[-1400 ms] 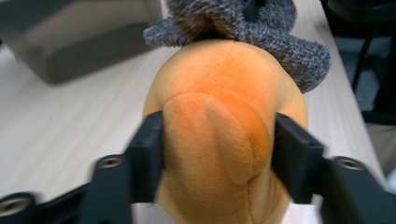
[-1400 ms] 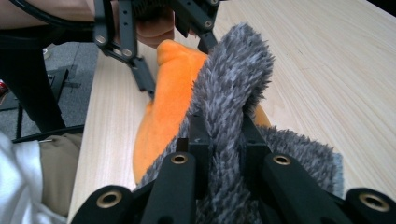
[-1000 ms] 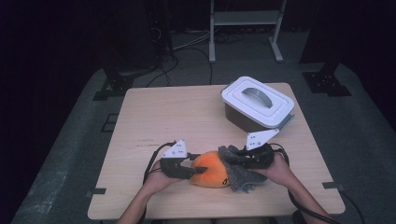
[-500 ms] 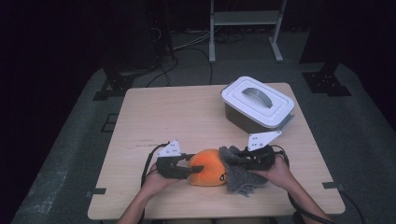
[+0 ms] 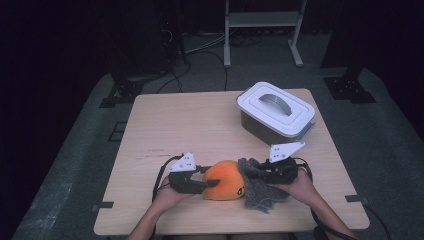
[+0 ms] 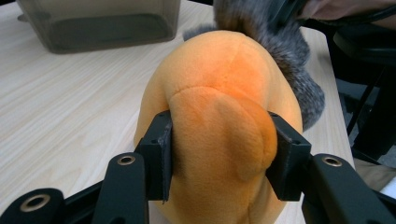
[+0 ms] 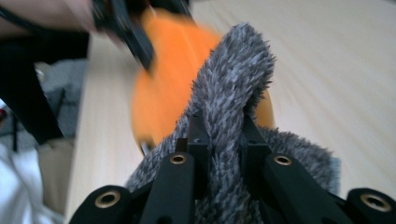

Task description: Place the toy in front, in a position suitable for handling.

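An orange plush toy (image 5: 226,179) lies near the table's front edge, with a grey furry fabric (image 5: 260,187) against its right side. My left gripper (image 5: 204,185) comes in from the left and is shut on a bulging part of the orange plush (image 6: 219,140). From the right, my right gripper (image 5: 250,172) is shut on a fold of the grey furry fabric (image 7: 231,93). In the right gripper view the orange plush (image 7: 168,88) sits blurred behind the fabric. The two grippers face each other across the toy.
A grey bin with a white handled lid (image 5: 275,112) stands at the back right of the wooden table (image 5: 190,125). Its dark wall (image 6: 102,23) rises beyond the plush in the left gripper view. Cables and stand legs lie on the floor behind.
Both grippers and the plush with its grey fabric have shifted slightly left along the front of the table. The grips look unchanged.
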`<state>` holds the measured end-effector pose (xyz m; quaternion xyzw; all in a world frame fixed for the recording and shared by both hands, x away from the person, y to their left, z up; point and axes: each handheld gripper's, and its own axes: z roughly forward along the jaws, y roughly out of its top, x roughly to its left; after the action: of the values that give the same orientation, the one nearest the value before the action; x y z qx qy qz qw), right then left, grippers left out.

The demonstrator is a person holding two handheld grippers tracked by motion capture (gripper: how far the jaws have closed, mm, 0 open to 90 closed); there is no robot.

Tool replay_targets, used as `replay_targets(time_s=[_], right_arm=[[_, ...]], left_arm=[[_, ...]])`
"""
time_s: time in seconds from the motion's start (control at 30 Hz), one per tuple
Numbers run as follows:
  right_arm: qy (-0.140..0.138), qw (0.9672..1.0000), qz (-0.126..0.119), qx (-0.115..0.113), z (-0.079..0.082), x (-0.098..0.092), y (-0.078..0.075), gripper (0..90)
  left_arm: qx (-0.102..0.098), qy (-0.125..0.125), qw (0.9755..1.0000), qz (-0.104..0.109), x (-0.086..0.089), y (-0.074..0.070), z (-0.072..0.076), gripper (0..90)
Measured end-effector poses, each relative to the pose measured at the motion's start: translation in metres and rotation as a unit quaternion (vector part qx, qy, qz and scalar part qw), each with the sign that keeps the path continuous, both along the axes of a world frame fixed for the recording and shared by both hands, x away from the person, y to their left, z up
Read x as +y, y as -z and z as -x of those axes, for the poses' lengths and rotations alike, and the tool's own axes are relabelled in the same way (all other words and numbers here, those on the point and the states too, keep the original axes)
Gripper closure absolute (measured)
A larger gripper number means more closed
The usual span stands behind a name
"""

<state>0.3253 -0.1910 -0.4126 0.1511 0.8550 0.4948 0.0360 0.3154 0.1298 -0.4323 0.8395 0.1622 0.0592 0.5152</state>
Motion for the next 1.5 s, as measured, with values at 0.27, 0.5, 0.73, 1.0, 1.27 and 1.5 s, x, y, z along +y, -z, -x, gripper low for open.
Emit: replay_targets(time_s=[0.27, 0.5, 0.73, 1.0, 1.27, 1.5], right_arm=[[-0.016, 0.9998, 0.003, -0.014, -0.001, 0.013, -0.006, 78.3], [0.018, 0.9993, 0.019, 0.026, 0.000, -0.015, 0.017, 78.4], [-0.015, 0.9997, -0.010, -0.014, 0.001, 0.013, -0.015, 78.3], [-0.010, 0.9998, 0.003, -0.017, -0.001, 0.015, -0.011, 78.3], [-0.004, 0.9998, 0.011, -0.014, -0.001, 0.006, -0.013, 78.3], [-0.051, 0.9976, 0.017, -0.044, 0.001, 0.038, -0.035, 78.2]], left_arm=[[0.004, -0.005, 1.0000, -0.008, 0.004, 0.000, 0.000, 49.7], [-0.008, -0.001, 0.9998, -0.018, -0.002, -0.003, 0.001, 49.8], [-0.074, 0.010, 0.9963, -0.042, -0.014, -0.009, 0.013, 49.7], [-0.063, -0.016, 0.9968, -0.046, -0.008, -0.009, 0.008, 50.2], [-0.076, -0.012, 0.9960, -0.047, -0.019, -0.011, 0.008, 50.7], [-0.109, 0.008, 0.9917, -0.068, -0.023, -0.014, 0.017, 49.6]])
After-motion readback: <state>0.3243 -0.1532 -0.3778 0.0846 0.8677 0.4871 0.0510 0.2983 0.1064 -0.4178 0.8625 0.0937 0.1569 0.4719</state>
